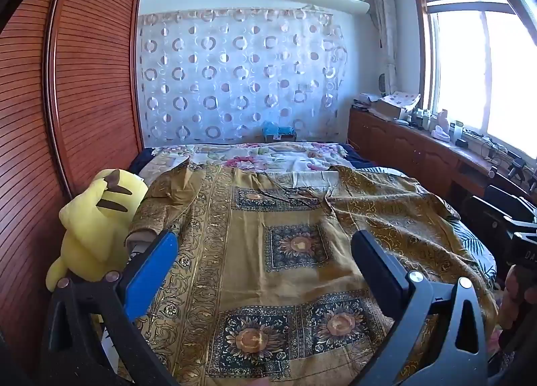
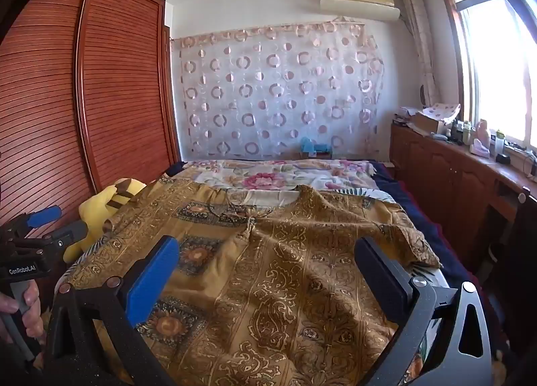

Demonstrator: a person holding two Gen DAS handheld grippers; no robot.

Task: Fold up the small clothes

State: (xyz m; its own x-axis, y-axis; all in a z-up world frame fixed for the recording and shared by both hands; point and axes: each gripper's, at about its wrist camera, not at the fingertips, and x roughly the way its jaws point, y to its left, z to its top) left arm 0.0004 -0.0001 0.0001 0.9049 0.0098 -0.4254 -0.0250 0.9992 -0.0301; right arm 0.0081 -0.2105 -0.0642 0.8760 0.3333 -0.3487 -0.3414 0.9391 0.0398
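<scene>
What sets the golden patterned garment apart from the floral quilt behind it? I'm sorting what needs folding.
The golden patterned garment is ochre with dark sunflower squares; the floral quilt is pale with pink flowers. The garment lies nearest the cameras, wrinkled, its sleeves spread; the quilt lies beyond it, nearer the curtained wall. Both lie spread on the bed.

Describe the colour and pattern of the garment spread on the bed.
The garment is golden-brown with dark sunflower squares and scrolled borders, clearest in the left wrist view.
</scene>
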